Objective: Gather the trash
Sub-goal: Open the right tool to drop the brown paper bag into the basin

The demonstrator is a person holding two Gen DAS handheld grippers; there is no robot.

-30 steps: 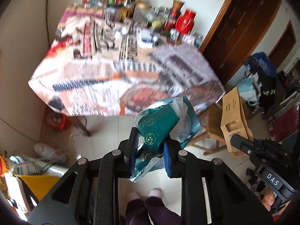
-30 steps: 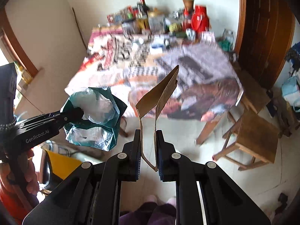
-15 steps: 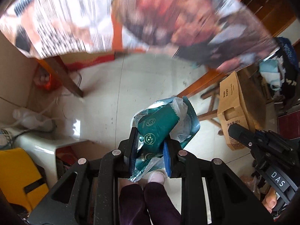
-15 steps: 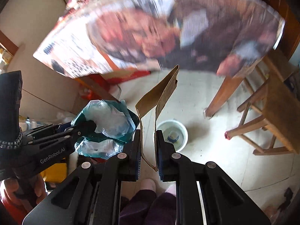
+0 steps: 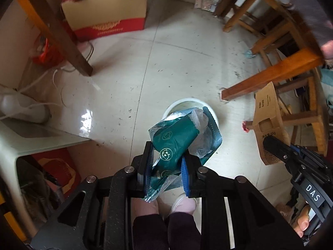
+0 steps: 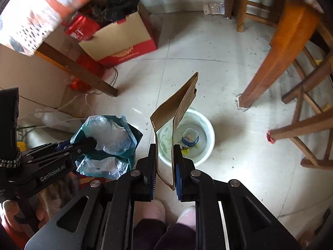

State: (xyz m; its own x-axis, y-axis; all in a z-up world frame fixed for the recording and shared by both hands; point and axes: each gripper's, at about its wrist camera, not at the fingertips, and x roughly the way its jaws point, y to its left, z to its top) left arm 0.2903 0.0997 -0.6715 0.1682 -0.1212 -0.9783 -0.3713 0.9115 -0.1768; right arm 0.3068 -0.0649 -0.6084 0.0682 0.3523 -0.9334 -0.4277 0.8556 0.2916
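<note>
Both hands carry trash above a white bucket [image 6: 205, 145] that stands on the floor [image 6: 229, 66] near a wooden table leg [image 6: 268, 62], and the likely step is to drop both pieces in. The bucket mouth is small next to what goes into it. The green plastic wrapper [image 5: 177, 137] is light and crumpled, so on release it could drift, catch the rim or cling to a pad and fall outside. The flattened cardboard box [image 6: 177, 112] is long and stiff; let go at a tilt, it may bridge the rim, tip out, or knock the light bucket over. A small blue cup [image 6: 189, 137] and a yellow scrap already lie inside, which leaves less room.

The left gripper [image 5: 166, 164] is clamped tight on the wrapper, with loose clear film spilling past its pads; in the left wrist view the wrapper hangs over the near side of the bucket. The right gripper [image 6: 165, 166] has its jaws nearly together, and they have just been easing apart slightly with the cardboard standing between them; its folded lower edge touches the pads, so I judge it held for now.
</note>
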